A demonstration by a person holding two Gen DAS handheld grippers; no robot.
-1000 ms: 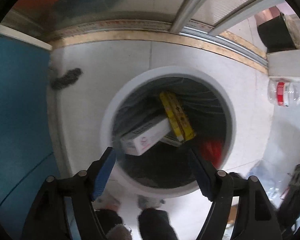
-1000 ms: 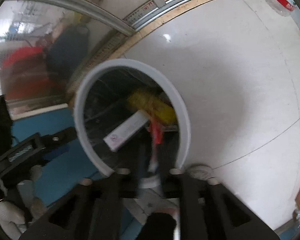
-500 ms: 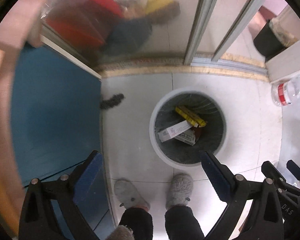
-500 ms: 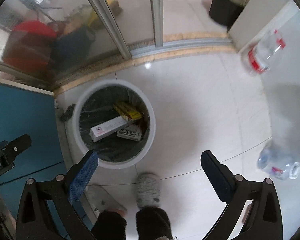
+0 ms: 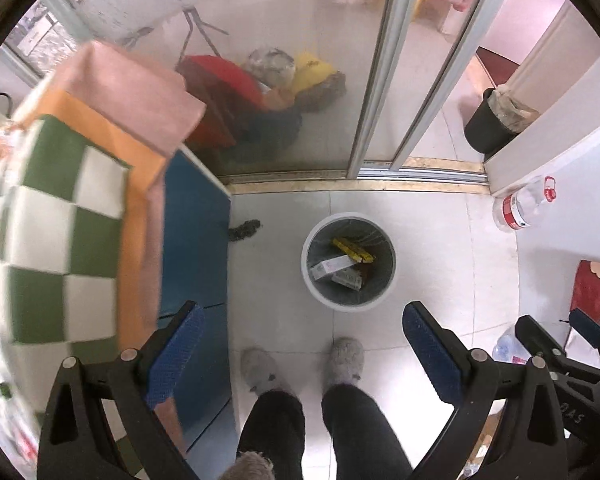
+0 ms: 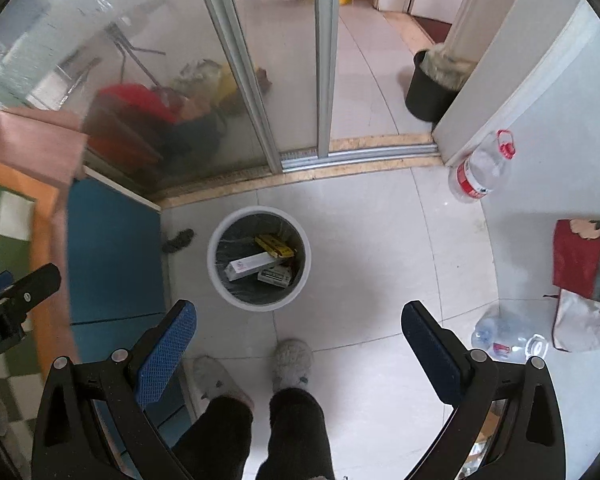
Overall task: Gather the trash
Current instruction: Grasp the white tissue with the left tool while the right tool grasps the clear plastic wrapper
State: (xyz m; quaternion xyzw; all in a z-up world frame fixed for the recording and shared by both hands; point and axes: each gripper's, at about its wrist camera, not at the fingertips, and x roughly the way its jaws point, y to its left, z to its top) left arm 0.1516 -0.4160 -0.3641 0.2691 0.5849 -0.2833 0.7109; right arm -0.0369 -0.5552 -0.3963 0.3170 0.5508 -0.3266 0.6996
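A round white trash bin point(image 5: 315, 294) with a dark liner stands on the tiled floor; it also shows in the right wrist view point(image 6: 216, 276). Inside lie a yellow box point(image 5: 352, 249), a white carton point(image 5: 329, 267) and a smaller box point(image 5: 346, 278). My left gripper point(image 5: 300, 346) is open and empty, held high above the floor in front of the bin. My right gripper point(image 6: 298, 344) is open and empty at a similar height. Each gripper shows at the edge of the other's view.
A blue cabinet point(image 5: 194, 240) with a checkered cloth point(image 5: 60, 220) on top stands left of the bin. Glass sliding doors point(image 5: 380, 80) lie behind it. A black bin point(image 5: 488, 128), water bottles point(image 6: 480, 168) point(image 6: 508, 336) and bags point(image 6: 580, 280) are to the right. The person's slippered feet point(image 5: 344, 360) stand below.
Both grippers have risen well away from the bin, which now looks small. A second ago the right gripper held something over the bin; now it is open and empty.
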